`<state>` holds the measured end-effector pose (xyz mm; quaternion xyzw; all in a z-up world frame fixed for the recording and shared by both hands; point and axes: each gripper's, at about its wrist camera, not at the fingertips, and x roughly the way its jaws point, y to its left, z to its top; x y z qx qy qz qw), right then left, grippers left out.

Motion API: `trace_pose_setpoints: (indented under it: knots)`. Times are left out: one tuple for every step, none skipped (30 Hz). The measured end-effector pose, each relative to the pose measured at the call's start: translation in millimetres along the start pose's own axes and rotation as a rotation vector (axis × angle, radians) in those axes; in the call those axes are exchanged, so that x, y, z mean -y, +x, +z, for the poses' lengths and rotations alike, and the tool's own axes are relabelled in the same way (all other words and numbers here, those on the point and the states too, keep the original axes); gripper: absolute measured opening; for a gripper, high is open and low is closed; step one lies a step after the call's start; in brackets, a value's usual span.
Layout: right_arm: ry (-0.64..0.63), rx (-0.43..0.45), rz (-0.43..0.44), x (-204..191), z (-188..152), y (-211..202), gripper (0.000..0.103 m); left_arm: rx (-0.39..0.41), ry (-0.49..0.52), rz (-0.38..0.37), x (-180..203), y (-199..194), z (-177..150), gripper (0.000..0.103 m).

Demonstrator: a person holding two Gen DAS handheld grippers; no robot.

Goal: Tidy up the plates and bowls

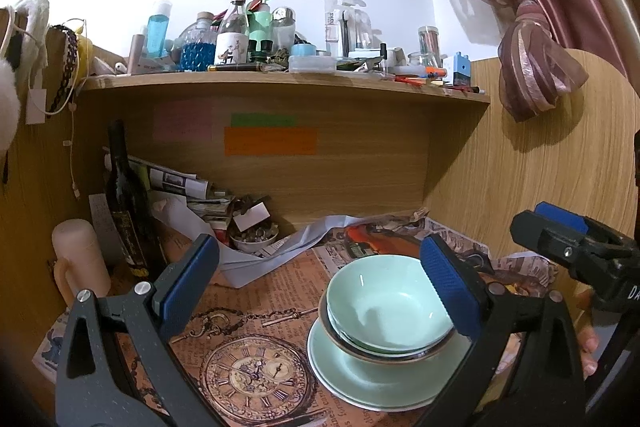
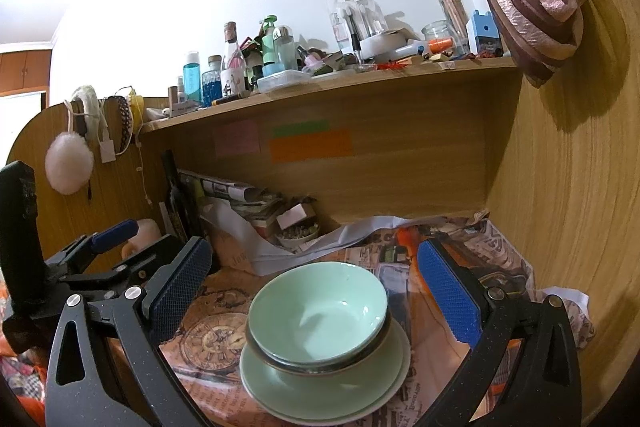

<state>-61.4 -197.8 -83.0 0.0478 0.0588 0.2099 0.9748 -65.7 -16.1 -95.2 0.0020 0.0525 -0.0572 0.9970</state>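
Left wrist view: your left tongs [image 1: 320, 291] are spread wide and hold nothing. The stack sits on the paper-covered tabletop [image 1: 256, 311], just ahead and to the right: two green bowls [image 1: 390, 311] nested together, resting on green plates [image 1: 360, 383]. The right blue pad overlaps the top bowl's rim in this view; I cannot tell whether it touches. Your right tongs [image 1: 560, 227] show at the far right edge, apart from the stack.

Right wrist view: your right tongs [image 2: 316, 299] are likewise released and empty, pads to either side of the stack. The bowls [image 2: 318, 313] sit off-centre on the plates [image 2: 332, 393], shifted left and back. Your left tongs [image 2: 116, 239] lie low at the left.

Risk: glazed crockery is probably slick. Pinching one rim could tilt the upper bowl or drag the whole stack. The paper may slide beneath it. The clutter at the back [image 2: 298, 231] leaves little room to push anything rearward.
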Motion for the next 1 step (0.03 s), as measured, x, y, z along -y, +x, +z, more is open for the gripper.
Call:
trace_pose_setpoints:
  knots:
    - [-0.001,-0.001,0.001,0.6,-0.1,0.1,0.103,-0.003,-0.002,0.000,-0.5,0.6,-0.2,0.102]
